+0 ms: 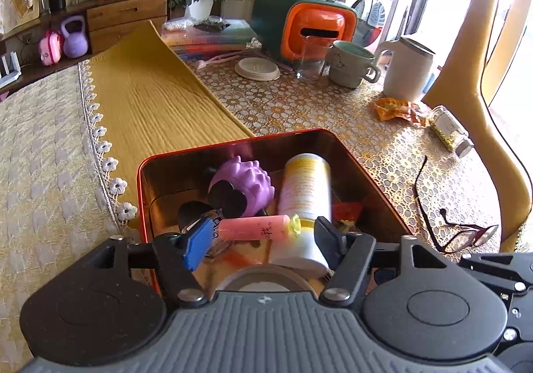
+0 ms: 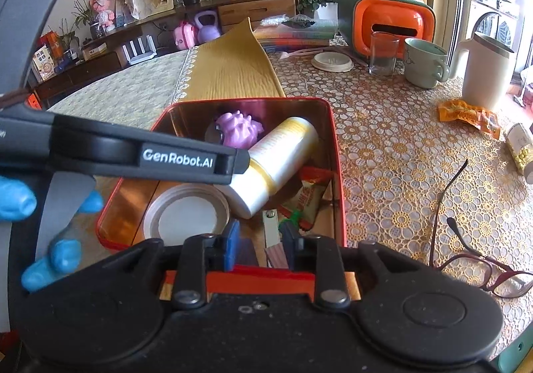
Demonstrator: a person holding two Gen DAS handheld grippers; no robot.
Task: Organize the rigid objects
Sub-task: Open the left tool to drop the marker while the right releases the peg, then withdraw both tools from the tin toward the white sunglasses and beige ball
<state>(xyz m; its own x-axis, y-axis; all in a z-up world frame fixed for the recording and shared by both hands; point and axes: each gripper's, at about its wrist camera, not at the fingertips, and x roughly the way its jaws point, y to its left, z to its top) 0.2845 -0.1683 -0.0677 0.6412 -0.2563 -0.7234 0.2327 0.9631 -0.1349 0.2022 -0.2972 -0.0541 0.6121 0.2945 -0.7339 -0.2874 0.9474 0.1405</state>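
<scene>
Over the red tin [image 1: 319,135] on the counter [image 1: 299,100], the left gripper [image 1: 263,236] spreads its fingers around a pink tube [image 1: 253,228] without pinching, while the right gripper [image 2: 261,244] stands slightly parted, empty.

I see the red tin [image 1: 319,135] open, holding a purple spiky toy [image 1: 245,185], a white bottle [image 1: 304,196] lying tilted, a pink tube [image 1: 255,228] and a round lid [image 2: 186,211].
</scene>
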